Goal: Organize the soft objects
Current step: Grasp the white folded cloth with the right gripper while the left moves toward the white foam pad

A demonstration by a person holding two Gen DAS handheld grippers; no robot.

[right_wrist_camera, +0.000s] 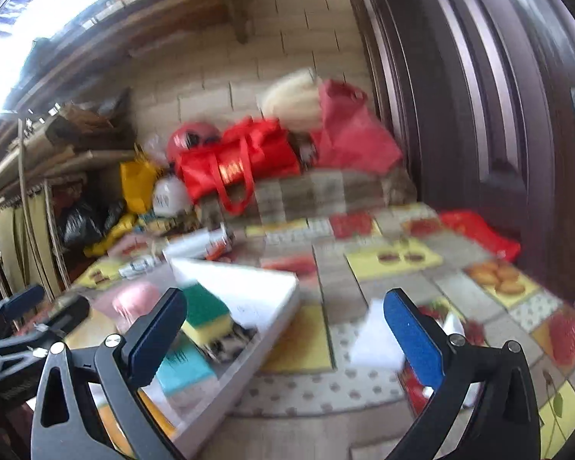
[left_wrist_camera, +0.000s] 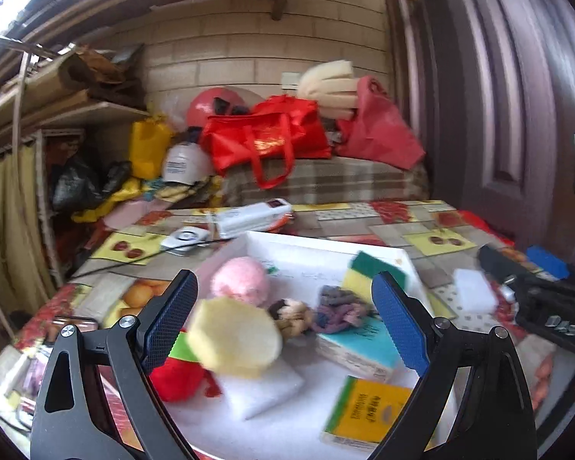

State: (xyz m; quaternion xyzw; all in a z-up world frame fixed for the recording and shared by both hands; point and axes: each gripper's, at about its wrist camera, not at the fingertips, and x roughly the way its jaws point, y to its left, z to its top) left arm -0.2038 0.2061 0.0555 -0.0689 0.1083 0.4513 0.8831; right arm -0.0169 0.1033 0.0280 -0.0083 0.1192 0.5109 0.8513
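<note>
While my left gripper [left_wrist_camera: 283,303] hung wide open over the white tray [left_wrist_camera: 326,247], my right gripper [right_wrist_camera: 285,320] gaped empty beside a white sponge [right_wrist_camera: 375,341].

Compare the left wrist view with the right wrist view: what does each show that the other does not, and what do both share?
Only the left wrist view shows the yellow round sponge, the red plush and the yellow packet in the tray. Only the right shows the red bag by the door and the biscuit tile. Both show the tray, the pink pompom and the green-yellow sponge.
</note>
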